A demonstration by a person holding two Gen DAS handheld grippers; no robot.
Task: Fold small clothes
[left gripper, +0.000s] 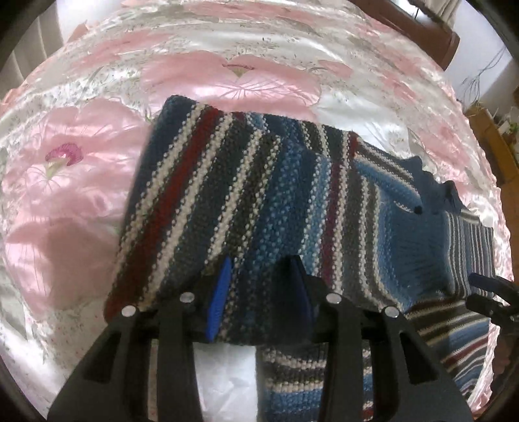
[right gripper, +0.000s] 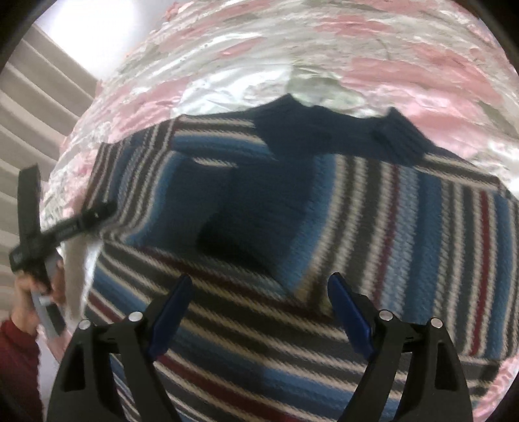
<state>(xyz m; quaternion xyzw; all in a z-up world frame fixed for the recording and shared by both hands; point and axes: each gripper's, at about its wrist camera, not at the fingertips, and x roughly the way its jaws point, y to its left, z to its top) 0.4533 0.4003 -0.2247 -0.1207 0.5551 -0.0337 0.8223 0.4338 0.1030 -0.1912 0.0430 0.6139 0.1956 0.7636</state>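
Note:
A striped knit sweater (left gripper: 246,201) in blue, white, grey and dark red lies on a pink floral satin bedspread (left gripper: 81,181). My left gripper (left gripper: 259,289) is shut on a thick fold of the sweater's edge, lifted close to the camera, with knit filling the gap between the blue pads (left gripper: 220,292). In the right wrist view the sweater (right gripper: 405,227) spreads wide, its navy collar (right gripper: 324,130) at the far side. My right gripper (right gripper: 259,292) hovers open just above the striped body, holding nothing.
A person's hand (right gripper: 26,292) in a red sleeve holds the left gripper's black frame (right gripper: 61,230) at the sweater's left edge. Beige curtains (right gripper: 32,113) hang on the left. Dark wooden furniture (left gripper: 421,26) borders the bed's far right; bedspread (right gripper: 356,48) extends beyond the collar.

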